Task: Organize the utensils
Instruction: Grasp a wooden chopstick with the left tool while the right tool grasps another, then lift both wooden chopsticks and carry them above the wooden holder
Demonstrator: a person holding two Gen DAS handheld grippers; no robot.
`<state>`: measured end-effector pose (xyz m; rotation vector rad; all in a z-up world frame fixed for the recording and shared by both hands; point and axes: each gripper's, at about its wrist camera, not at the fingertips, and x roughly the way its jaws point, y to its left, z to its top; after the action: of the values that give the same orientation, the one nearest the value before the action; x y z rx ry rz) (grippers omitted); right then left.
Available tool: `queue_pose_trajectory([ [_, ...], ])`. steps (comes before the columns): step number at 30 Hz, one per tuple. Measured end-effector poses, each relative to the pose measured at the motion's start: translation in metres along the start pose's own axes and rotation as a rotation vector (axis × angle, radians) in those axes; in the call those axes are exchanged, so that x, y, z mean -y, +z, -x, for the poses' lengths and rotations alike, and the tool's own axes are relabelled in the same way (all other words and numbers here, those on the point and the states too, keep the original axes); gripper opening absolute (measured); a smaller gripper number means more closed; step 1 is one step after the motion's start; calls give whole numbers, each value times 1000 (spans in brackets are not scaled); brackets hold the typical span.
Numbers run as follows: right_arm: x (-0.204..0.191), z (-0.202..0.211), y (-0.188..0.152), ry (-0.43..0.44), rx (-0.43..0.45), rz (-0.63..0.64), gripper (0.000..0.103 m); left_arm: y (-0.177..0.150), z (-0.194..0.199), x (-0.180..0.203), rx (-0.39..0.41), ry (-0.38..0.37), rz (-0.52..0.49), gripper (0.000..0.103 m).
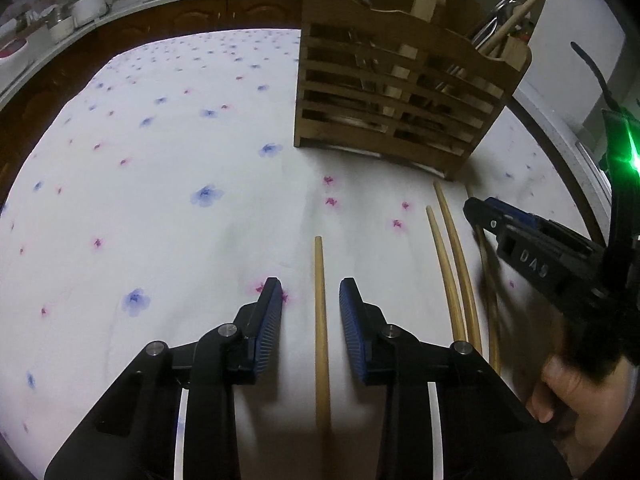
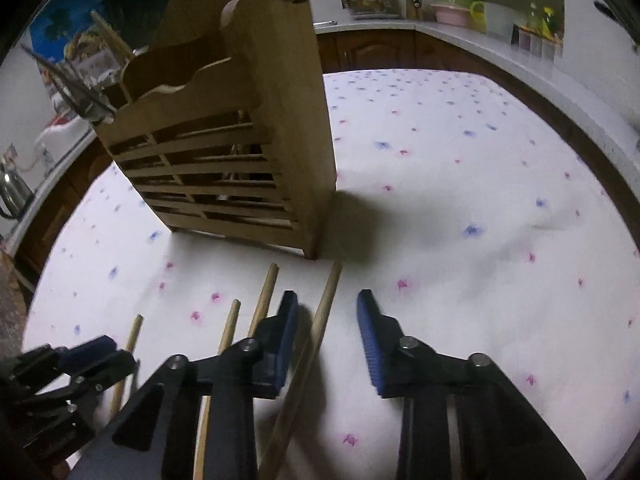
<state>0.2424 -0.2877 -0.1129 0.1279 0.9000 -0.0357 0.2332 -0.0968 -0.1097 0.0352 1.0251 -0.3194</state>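
Left wrist: wooden caddy (image 1: pixel 384 120) holds chopsticks (image 1: pixel 520 16); both grippers released, unclenched.

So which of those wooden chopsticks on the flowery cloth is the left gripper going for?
Start at the slatted wooden utensil holder on the floral tablecloth. Four chopsticks lie in front of it; three bunch together towards the right gripper. The one you want, the lone chopstick, lies apart from them, between the open fingers of the left gripper.

Four chopsticks (image 1: pixel 450 264) lie side by side on the cloth (image 1: pixel 160 208), just before the rack (image 1: pixel 396 92), utensils inside.
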Motion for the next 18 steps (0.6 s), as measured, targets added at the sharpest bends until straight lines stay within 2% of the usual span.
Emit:
queue_pose_trajectory([
  [3,-3,-1,-1,-19,4,25,19,0,-1,4,9,24,-22,11],
  [5,-3,0,-2,-13,3,31,10,0,-1,4,12,24,-24,8],
  [6,-3,1,-3,-10,3,34,10,0,-1,2,13,21,-23,7],
  [18,1,27,-29,88,-16,6,6,-6,4,-3,5,-12,-15,5],
])
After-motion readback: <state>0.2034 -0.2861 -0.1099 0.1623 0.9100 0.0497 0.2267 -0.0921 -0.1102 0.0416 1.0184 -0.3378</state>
